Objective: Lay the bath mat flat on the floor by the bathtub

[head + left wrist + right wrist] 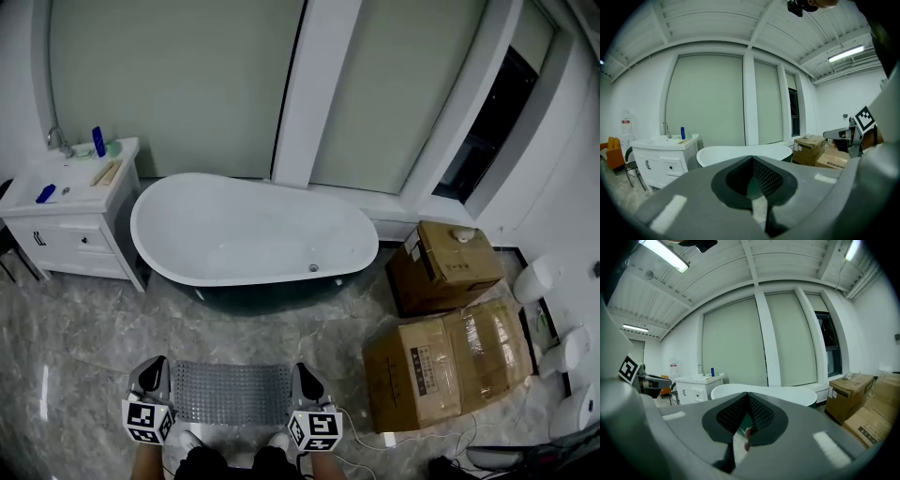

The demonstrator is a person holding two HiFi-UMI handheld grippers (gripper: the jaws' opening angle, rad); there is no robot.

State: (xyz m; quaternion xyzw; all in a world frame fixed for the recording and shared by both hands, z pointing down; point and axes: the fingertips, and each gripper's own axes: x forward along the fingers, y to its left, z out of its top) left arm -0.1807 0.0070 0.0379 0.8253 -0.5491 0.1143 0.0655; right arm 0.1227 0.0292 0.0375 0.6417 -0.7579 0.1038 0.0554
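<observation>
Grey marbled floor (84, 328). White bathtub (244, 234) sits along its far edge, by the window wall. Cardboard boxes (450, 361) are at the right edge; they carry printed labels, too small to read. White vanity (70, 225) is in the far-left corner.

Grey studded bath mat (232, 394) is on the near side of the tub, apart from it, stretched between my two grippers at the near edge. My left gripper (150, 373) has its jaws pinched together on the mat's left end. My right gripper (306, 380) is the same on the right end. Only print on me is the black-and-white square markers on the cubes.

Blue bottle (98, 141) stands on the vanity; I can't read its label.
</observation>
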